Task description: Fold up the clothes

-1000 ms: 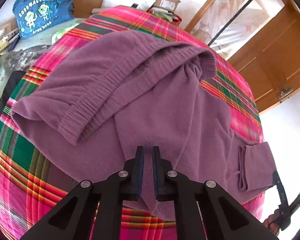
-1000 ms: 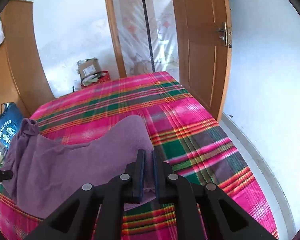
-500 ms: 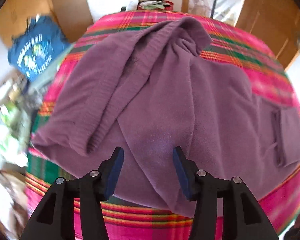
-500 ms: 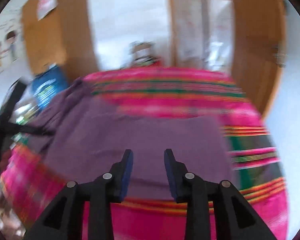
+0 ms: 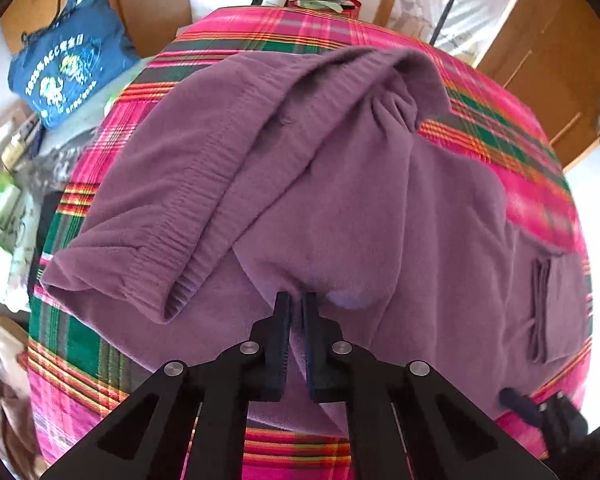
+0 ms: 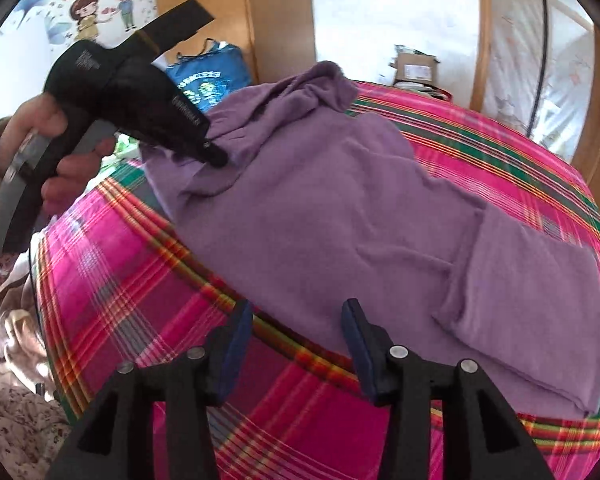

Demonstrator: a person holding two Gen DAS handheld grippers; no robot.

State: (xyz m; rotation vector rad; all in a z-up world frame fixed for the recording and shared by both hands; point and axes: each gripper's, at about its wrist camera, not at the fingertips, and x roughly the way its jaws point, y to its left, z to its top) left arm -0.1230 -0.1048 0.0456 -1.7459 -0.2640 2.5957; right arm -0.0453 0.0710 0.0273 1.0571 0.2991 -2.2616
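While viewed from the left wrist: soft purple fleece garment [image 5: 340, 200], spread over pink, green and orange plaid bedcover [image 5: 500, 128], ribbed elastic band turned over on the left half. Left gripper [image 5: 296, 312] pointed steeply down, jaws together and clamped on a fold of the fleece near its near edge. Blue printed cloth bag [image 5: 68, 68] beyond the bed's far left corner. Tip of the other gripper just showing at lower right.

From the right wrist: same purple garment [image 6: 340, 208] lying flat, a folded flap toward the right. Right gripper [image 6: 296, 320] above the near hem, jaws opening, nothing between them, blue pads apart. Left gripper body [image 6: 140, 92] held in a hand [image 6: 48, 152], nose buried in bunched fabric.

Risk, as judged: thin pinch slipping off thick fleece under a pull; right jaws catching bedcover along with hem; uneven lift dragging the flap askew.
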